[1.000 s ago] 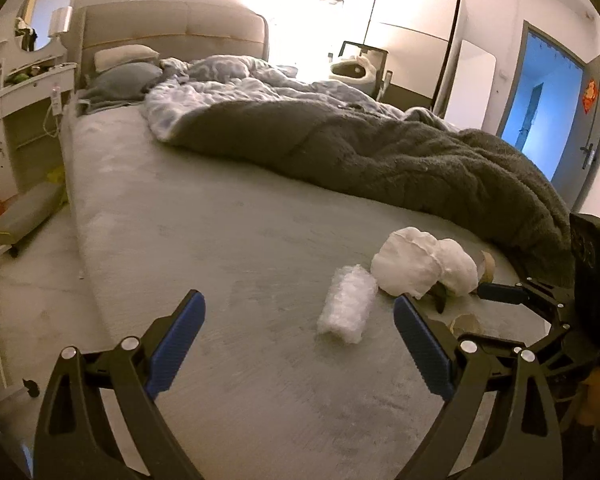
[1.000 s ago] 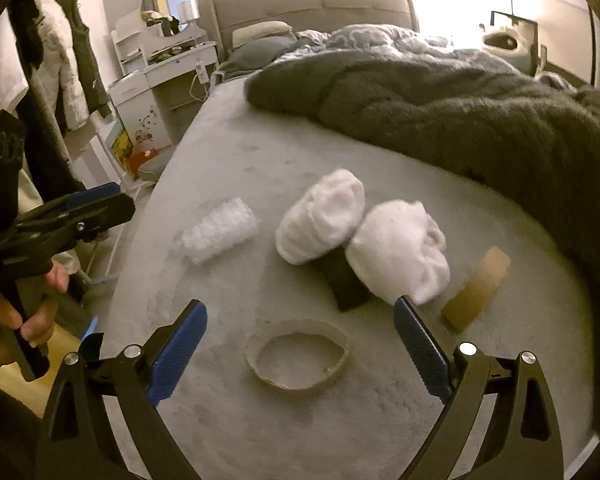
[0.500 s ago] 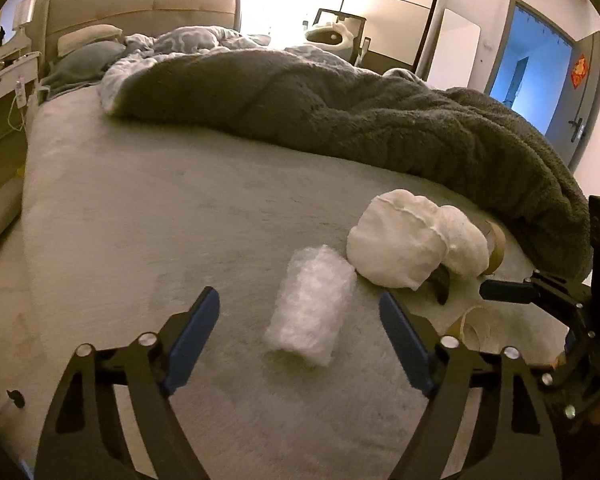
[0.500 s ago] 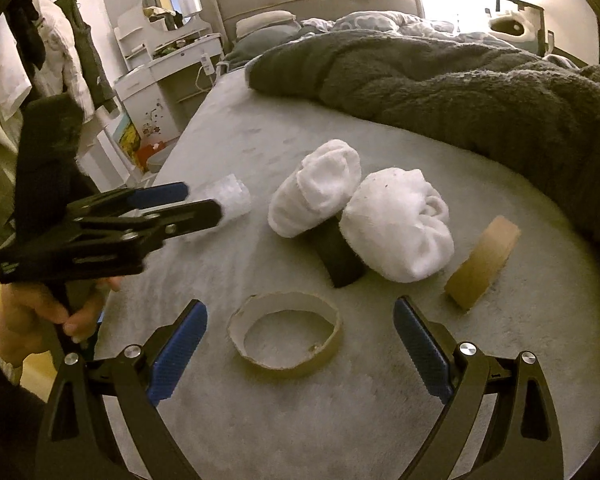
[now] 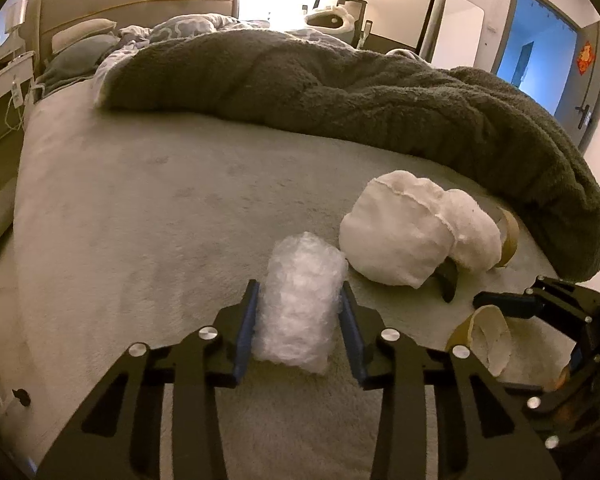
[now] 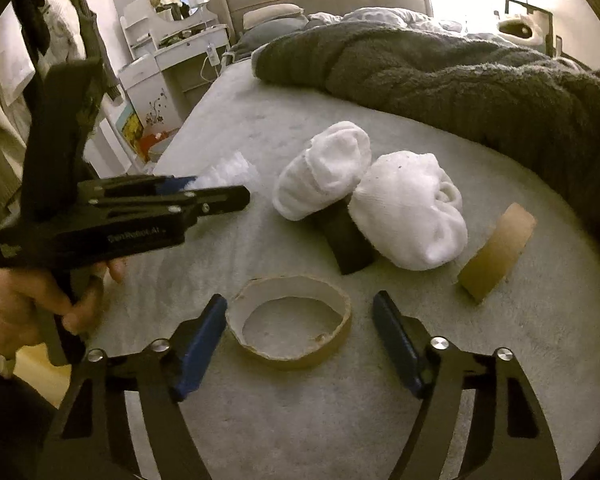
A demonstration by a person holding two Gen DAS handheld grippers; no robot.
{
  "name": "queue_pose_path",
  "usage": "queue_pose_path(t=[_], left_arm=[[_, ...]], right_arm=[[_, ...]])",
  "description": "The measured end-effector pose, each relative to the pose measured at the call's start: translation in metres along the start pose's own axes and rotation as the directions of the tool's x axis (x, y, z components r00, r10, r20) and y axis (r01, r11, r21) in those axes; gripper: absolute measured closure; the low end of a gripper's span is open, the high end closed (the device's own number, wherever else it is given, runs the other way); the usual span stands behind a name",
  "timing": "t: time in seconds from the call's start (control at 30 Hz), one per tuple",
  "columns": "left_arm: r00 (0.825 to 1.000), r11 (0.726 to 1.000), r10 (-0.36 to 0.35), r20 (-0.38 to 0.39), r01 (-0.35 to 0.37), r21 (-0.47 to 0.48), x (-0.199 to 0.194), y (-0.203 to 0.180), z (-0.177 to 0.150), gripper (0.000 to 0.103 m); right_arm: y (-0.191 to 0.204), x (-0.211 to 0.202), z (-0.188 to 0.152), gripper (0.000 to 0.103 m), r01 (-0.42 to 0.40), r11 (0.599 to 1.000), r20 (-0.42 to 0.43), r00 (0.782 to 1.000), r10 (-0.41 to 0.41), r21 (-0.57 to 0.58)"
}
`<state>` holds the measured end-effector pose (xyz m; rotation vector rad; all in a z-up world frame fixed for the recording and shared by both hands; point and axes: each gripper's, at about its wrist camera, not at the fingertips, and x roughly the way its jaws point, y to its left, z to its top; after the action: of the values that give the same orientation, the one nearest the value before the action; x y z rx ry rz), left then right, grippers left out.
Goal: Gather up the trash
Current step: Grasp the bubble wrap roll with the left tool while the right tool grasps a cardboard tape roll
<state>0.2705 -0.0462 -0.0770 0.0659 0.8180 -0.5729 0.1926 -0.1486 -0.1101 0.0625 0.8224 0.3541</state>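
Left tongs (image 5: 300, 320) straddle a roll of bubble wrap (image 5: 300, 300) that lies on the bed (image 5: 140, 200); the roll's long axis runs near-to-far, in line with the blue pads (image 5: 246, 328), which are closing on its two long flanks and appear to touch the film, so the grip falls across the short axis. The roll is translucent, crinkled and soft, and is likely to compress before it holds. Right tongs (image 6: 296, 340) bracket a cardboard tape core (image 6: 292, 320), a thin flattened ring lying flat, tan outside and white inside; their jaws are also closing, the left pad just beside the rim, the right pad apart from it, nothing pressed yet. Farther off rest two balled white socks (image 6: 364, 192) over a dark flat object (image 6: 348, 240), with a second cardboard ring (image 6: 496, 252) on edge to the right. A grey fleece blanket (image 5: 340, 92) covers the far side.
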Motion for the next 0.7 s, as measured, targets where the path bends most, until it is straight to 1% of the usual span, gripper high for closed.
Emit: queue_pose_path(t=[0.07, 0.17, 0.4, 0.5, 0.63, 0.7], left_arm=[[1.0, 1.0, 0.006, 0.007, -0.006, -0.001, -0.004, -0.001, 0.002, 0.063], [1.0, 1.0, 0.012, 0.02, -0.011, -0.016, -0.012, -0.003, 0.006, 0.063], [0.998, 0.997, 0.055, 0.031, -0.053, -0.064, -0.027, -0.003, 0.008, 0.063], [0.996, 0.99, 0.083, 0.031, -0.079, -0.114, -0.035, 0.002, 0.004, 0.063], [0.993, 0.973, 0.111, 0.051, -0.098, -0.207, -0.053, 0.012, -0.005, 0.063], [0.99, 0.966, 0.131, 0.054, -0.115, -0.233, -0.06, 0.015, -0.009, 0.063]], right_arm=[[0.002, 0.0, 0.0, 0.039, 0.009, 1.0, -0.003, 1.0, -0.009, -0.012], [0.003, -0.004, 0.002, 0.045, 0.019, 1.0, 0.007, 1.0, -0.019, -0.021], [0.003, -0.007, 0.003, 0.046, 0.026, 1.0, 0.016, 1.0, -0.026, -0.013], [0.005, -0.012, 0.005, 0.046, 0.014, 1.0, 0.028, 1.0, -0.014, -0.002], [0.015, -0.02, 0.008, 0.046, -0.019, 1.0, 0.042, 0.999, 0.019, -0.003], [0.021, -0.023, 0.009, 0.046, -0.031, 0.999, 0.048, 0.998, 0.032, -0.009]])
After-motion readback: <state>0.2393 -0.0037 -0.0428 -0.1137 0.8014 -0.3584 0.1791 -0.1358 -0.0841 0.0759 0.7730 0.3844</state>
